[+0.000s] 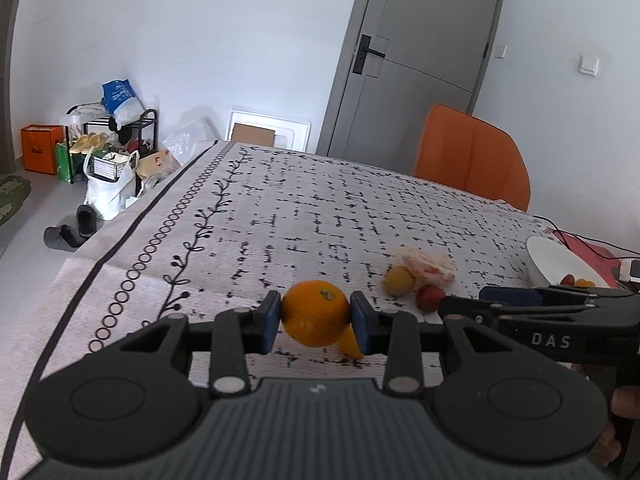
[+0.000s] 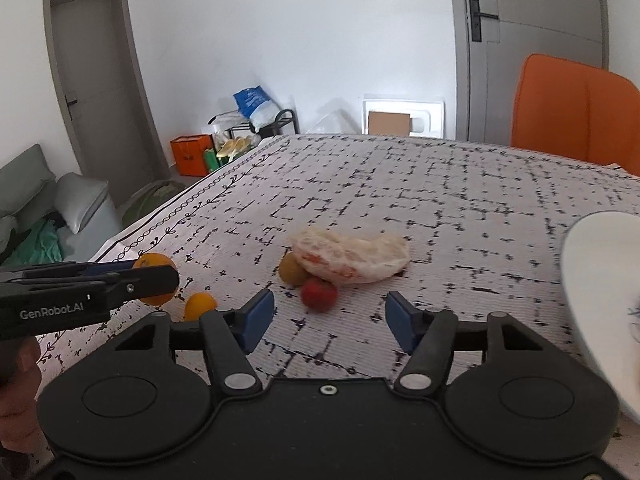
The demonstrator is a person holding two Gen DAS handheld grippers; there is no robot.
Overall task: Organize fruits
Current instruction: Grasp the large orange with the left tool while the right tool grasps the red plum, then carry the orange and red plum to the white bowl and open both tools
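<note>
The bench point(image 2: 460, 184) is taking up most of both views, wearing a white cloth with a black broken-grid print and a leafy border down its left edge. Behind its far right corner an orange chair point(image 1: 472, 152) is sitting in front of a grey door point(image 1: 420, 40). A white bowl point(image 1: 556, 258) is resting at the bench's right side with a couple of small fruits showing inside it. The left gripper point(image 1: 316, 320) is holding an orange point(image 1: 314, 312) up off the cloth, its blue fingers point(image 1: 270, 320) clamped on either side of the fruit. Just under it a smaller orange fruit point(image 2: 199, 305) is lying on the cloth (only a sliver of it peeks out in the left view). Out toward the middle, a peeled citrus chunk point(image 2: 352, 254) is sitting with a yellowish fruit point(image 2: 291, 270) tucked against its left end and a small red fruit point(image 2: 318, 294) touching its near side. The right gripper point(image 2: 328, 320) is hanging just short of that red one, fingers point(image 2: 256, 316) spread apart with nothing between them.
</note>
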